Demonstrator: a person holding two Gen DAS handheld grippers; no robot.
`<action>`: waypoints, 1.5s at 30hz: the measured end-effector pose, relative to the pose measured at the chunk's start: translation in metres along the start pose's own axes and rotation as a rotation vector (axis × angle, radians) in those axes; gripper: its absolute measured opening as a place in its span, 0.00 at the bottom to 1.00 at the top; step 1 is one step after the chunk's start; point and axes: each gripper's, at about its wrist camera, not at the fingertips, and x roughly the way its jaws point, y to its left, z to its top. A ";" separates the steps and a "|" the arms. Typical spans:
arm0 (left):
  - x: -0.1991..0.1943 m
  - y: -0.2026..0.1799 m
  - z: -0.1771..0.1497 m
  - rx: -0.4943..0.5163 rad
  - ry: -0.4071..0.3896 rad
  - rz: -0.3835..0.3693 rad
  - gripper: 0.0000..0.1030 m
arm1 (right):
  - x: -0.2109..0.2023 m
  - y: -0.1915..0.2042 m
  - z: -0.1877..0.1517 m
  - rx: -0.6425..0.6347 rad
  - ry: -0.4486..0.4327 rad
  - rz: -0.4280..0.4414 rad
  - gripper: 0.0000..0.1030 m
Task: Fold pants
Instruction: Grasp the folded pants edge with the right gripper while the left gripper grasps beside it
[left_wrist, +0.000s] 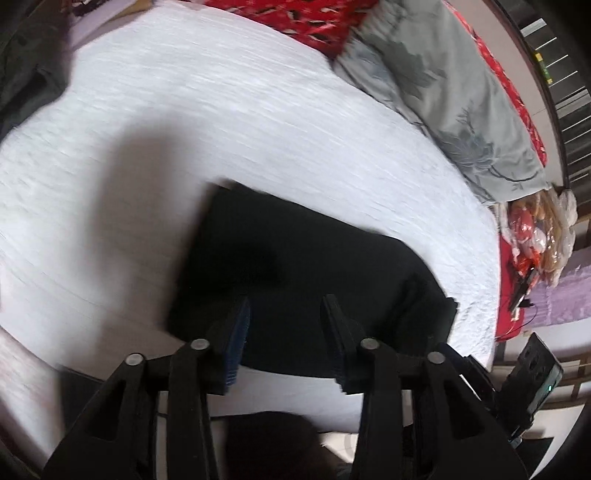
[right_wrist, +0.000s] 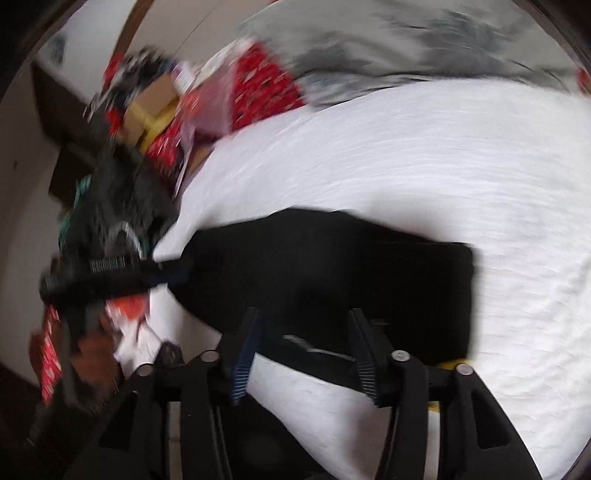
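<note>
In the left wrist view we are holding the left tool (left_wrist: 286, 306) partly open and empty above the black pants (left_wrist: 295, 273), which are lying as a compact folded block on the white bed (left_wrist: 258, 110). In the right wrist view we are keeping the right tool (right_wrist: 304, 321) parted and empty over the same bundle. The folding is looking nearly or fully finished.

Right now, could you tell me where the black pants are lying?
In both wrist views the folded black pants lie on the white bed cover near its front edge, just ahead of the gripper fingers, with the grey pillow further back.
</note>
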 end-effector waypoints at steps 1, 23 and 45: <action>-0.001 0.008 0.006 -0.007 0.009 -0.001 0.46 | 0.011 0.018 -0.002 -0.053 0.011 -0.011 0.55; 0.077 0.019 0.092 0.139 0.292 -0.127 0.47 | 0.154 0.195 -0.029 -0.429 0.039 -0.155 0.68; 0.067 -0.004 0.084 0.093 0.257 -0.164 0.31 | 0.159 0.203 -0.023 -0.444 -0.014 -0.206 0.24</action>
